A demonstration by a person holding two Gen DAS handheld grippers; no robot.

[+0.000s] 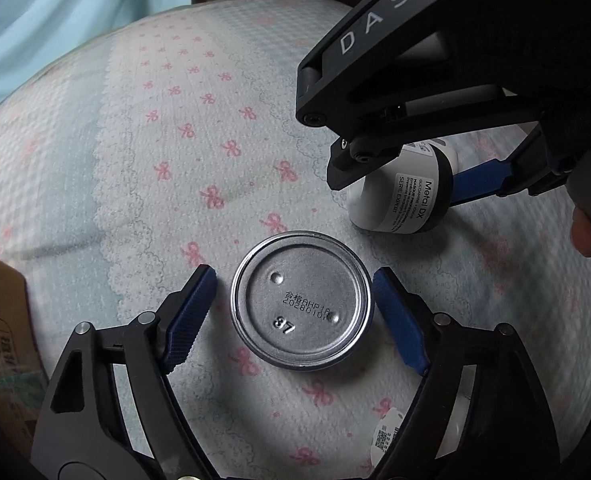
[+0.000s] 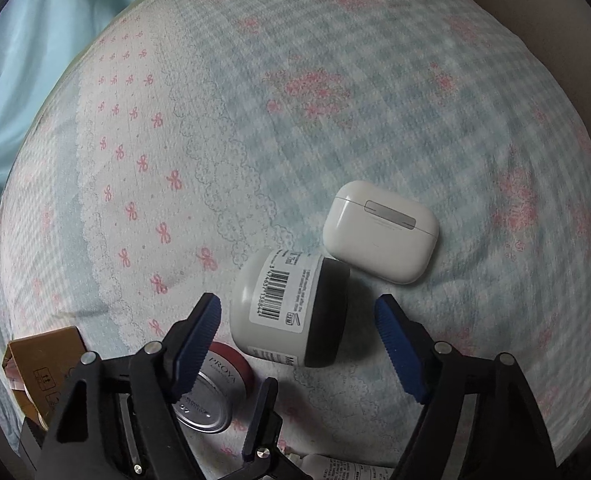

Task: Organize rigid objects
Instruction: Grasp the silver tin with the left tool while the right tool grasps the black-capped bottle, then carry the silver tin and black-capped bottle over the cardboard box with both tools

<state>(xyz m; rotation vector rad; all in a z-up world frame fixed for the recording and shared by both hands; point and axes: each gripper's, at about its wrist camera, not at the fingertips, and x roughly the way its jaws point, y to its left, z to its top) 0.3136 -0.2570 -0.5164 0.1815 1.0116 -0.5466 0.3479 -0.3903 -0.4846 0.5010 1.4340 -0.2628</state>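
Note:
A round metal tin (image 1: 301,306) lies bottom-up on the patterned cloth, between the open fingers of my left gripper (image 1: 297,312); the pads do not touch it. The same tin (image 2: 211,392), with a red side, shows in the right wrist view. A white jar with a black lid (image 2: 291,312) lies on its side between the open fingers of my right gripper (image 2: 297,338). It also shows in the left wrist view (image 1: 399,200), with the right gripper (image 1: 395,176) over it. A white earbuds case (image 2: 381,230) lies just beyond the jar.
A cardboard box (image 2: 43,364) sits at the lower left edge of the cloth. A white labelled item (image 1: 385,434) lies under the left gripper's right finger. The cloth (image 2: 335,100) stretches far and right. A light blue sheet (image 1: 55,20) lies beyond it.

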